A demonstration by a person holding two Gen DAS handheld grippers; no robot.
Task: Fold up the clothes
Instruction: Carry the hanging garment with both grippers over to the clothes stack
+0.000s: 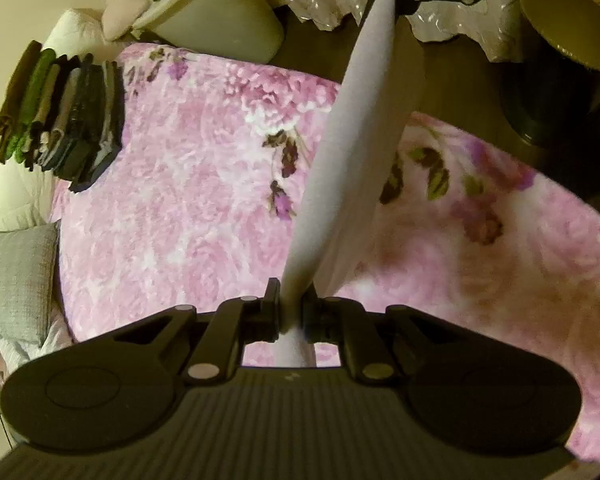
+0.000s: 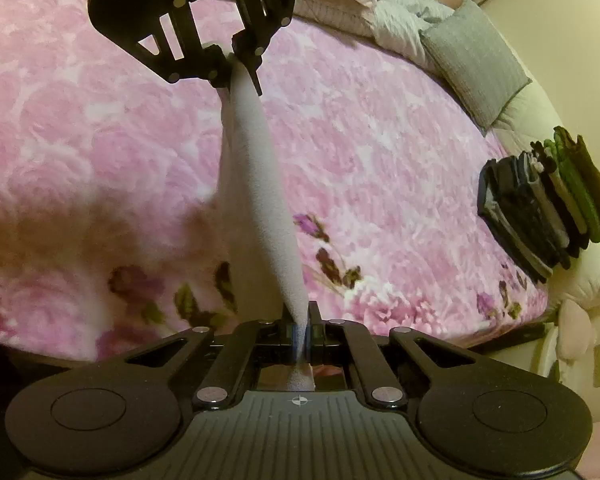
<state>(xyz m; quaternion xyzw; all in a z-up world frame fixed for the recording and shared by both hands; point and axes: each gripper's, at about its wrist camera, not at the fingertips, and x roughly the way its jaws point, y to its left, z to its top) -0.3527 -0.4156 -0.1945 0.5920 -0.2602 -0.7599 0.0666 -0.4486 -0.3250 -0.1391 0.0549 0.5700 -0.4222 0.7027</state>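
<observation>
We start closest in: our left gripper [image 1: 290, 304] is clamped tight on one end of a pale grey garment [image 1: 352, 152], the cloth bunched between its nearly closed jaws, and in the right wrist view our right gripper [image 2: 300, 322] is pinched the same way on the other end. The garment [image 2: 260, 184] hangs stretched in the air between the two tools, well above the bed and not touching it as far as we can tell, with a looser layer sagging beside the taut edge. Each camera sees the opposite gripper at the far end of the cloth. It looks soft, light and limp, maybe fleecy, so we judge it will drape and sag wherever unsupported, with little risk of slipping at this grip; best holds are corners or the hem ends, kept taut so the fold line stays straight. Below is the pink floral blanket [image 1: 188, 208], a fuzzy surface that will probably drag on the fabric when we lay it down. Further off, a stack of folded clothes [image 1: 64, 120] in dark and green tones sits at the blanket's edge, also seen in the right view [image 2: 548, 204]. A grey pillow [image 2: 474, 64] lies beyond, beside white bedding [image 1: 16, 192].
</observation>
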